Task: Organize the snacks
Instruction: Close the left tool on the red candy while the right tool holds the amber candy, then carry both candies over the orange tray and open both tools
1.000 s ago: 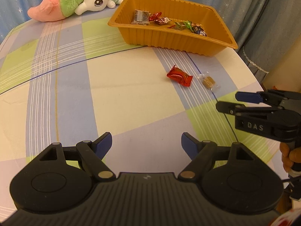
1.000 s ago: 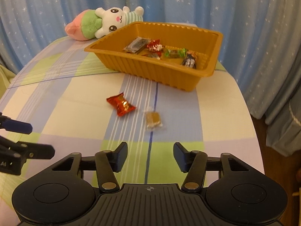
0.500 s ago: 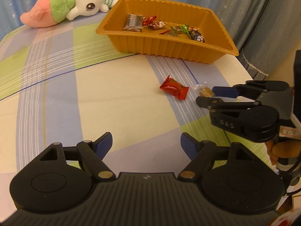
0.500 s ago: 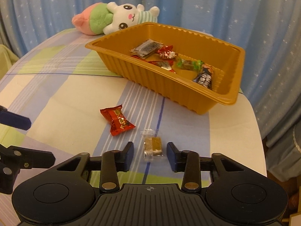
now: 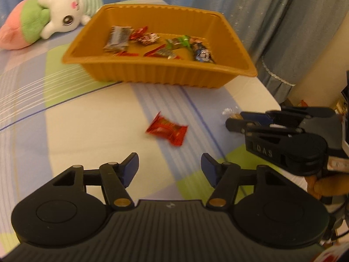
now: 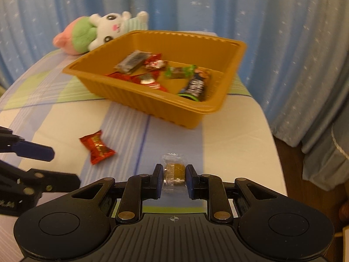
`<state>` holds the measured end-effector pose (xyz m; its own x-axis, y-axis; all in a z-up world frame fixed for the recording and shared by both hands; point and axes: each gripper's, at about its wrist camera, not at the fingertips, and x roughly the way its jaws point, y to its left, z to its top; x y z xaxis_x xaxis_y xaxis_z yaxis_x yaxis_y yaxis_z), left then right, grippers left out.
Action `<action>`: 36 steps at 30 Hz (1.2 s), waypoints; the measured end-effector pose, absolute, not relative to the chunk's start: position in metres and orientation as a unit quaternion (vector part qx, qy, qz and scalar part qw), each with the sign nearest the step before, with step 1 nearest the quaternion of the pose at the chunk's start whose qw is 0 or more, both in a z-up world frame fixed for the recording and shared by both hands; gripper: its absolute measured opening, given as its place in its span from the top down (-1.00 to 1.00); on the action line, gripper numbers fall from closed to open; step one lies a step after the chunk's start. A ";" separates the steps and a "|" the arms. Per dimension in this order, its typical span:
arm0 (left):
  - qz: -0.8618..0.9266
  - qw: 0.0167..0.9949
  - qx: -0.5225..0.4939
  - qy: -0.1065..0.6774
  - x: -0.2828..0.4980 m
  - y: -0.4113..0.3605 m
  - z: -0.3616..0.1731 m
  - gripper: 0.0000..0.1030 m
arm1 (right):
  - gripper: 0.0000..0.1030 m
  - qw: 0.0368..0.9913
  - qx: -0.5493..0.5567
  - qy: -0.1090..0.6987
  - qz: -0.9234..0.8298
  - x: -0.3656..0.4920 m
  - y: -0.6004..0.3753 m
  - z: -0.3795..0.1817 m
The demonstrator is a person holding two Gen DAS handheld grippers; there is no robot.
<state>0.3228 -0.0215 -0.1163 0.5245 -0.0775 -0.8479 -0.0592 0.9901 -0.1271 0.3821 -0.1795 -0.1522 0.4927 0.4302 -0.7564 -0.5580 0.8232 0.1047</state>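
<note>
Right gripper (image 6: 174, 180) pinched tight; left gripper (image 5: 169, 167) (jaws narrowing) agape.

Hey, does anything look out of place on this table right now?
Two sweets lie outside the orange tray: a red-wrapped candy loose on the tablecloth, and a clear-wrapped brown sweet pinched in the right hand-held gripper. A plush bunny lies beyond the tray.

We see a glossy ribbed plastic tray (image 6: 152, 106), a shiny red foil sweet (image 6: 97, 147), a clear crinkly plastic wrapper (image 6: 173, 171), a fuzzy plush toy (image 5: 52, 19), a smooth checked cloth (image 5: 76, 126), matt black plastic grippers (image 6: 173, 180) and soft pleated curtains (image 6: 283, 43).
</note>
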 end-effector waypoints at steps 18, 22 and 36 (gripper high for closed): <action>-0.003 0.870 -0.048 0.491 0.371 -0.029 -0.136 0.15 | 0.56 0.863 -0.051 0.416 0.281 0.387 -0.199 -0.152; 0.001 0.870 -0.035 0.491 0.368 -0.028 -0.137 0.33 | 0.56 0.864 -0.053 0.414 0.281 0.387 -0.199 -0.152; 0.005 0.872 -0.043 0.488 0.349 -0.017 -0.127 0.62 | 0.56 0.856 -0.068 0.414 0.301 0.379 -0.192 -0.147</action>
